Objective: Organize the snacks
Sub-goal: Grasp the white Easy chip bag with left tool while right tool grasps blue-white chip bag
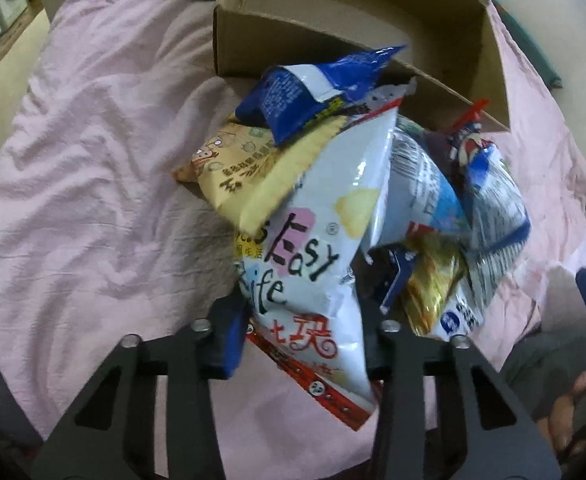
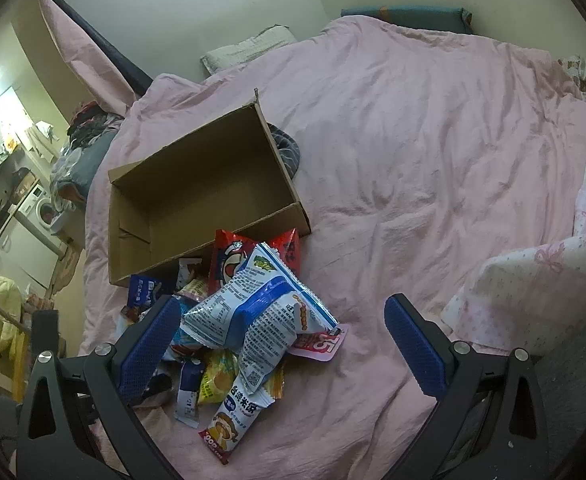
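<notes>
Left gripper (image 1: 301, 336) comes in low over the bed, fingers clamped either side of a white crinkly snack bag (image 1: 321, 248), pinching its lower part. Print on it reads "Easy Life" w/ red Chinese characters below. Right gripper (image 2: 281, 344) held higher, tilted down at the snack pile (image 2: 245, 320), blue textured pads (image 2: 413, 348) spread wide, nothing between them; left pad just beside the pile.

Pile sits on wrinkled pink bedsheet (image 2: 413, 140), right against the near wall of an open brown cardboard box (image 2: 197, 184). Other packs: glossy dark-blue foil bag (image 1: 305, 92), tan cracker pack (image 1: 229, 168), blue-white pouch (image 2: 261, 308) w/ small print, unreadable.
</notes>
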The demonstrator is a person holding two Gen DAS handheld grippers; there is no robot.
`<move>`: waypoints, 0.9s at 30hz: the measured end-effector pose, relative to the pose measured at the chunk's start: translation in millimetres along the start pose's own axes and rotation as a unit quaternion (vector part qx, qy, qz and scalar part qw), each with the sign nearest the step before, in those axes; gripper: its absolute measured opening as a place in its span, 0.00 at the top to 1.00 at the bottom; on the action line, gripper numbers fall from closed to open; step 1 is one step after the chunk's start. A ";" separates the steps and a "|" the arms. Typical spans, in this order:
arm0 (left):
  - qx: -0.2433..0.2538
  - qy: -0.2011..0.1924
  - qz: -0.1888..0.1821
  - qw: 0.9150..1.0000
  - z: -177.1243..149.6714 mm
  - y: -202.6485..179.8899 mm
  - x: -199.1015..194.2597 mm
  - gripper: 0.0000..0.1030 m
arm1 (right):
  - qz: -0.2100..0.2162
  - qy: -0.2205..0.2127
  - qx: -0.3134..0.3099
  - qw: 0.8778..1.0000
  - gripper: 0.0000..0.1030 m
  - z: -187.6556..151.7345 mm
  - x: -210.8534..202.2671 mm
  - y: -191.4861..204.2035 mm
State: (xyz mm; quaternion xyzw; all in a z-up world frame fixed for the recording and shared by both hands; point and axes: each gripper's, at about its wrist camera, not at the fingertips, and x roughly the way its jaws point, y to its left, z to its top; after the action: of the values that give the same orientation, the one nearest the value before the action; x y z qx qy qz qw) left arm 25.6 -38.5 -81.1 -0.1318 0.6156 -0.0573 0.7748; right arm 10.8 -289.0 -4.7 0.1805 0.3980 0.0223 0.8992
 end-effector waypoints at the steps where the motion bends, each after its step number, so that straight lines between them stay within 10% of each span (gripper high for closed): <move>1: 0.004 0.000 0.001 1.000 -4.9 -2.4 -6.5 0.71 | 0.000 0.000 0.000 1.000 0.00 0.1 0.0 -0.3; 10: 0.004 -0.015 -0.024 1.000 -31.6 13.6 -74.2 0.72 | -0.006 0.011 0.014 1.000 0.00 3.7 4.0 -10.5; 15: 0.006 -0.071 -0.018 0.997 -9.1 21.6 -105.5 0.72 | 0.039 0.091 0.012 0.995 0.00 21.4 30.8 -12.7; 21: 0.016 -0.112 -0.028 0.993 25.2 22.8 -121.7 0.72 | 0.088 0.240 -0.079 0.964 0.00 46.8 86.7 5.7; 27: 0.015 -0.113 0.000 0.993 52.8 38.2 -97.8 0.72 | 0.073 0.287 -0.196 0.935 0.00 29.2 121.0 29.4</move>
State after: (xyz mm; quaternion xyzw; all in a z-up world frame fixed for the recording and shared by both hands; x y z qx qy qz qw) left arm 50.9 29.8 11.1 -0.1260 0.5232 -0.0507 0.8413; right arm 117.5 -248.3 -62.2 0.0154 0.6124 0.2157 0.7604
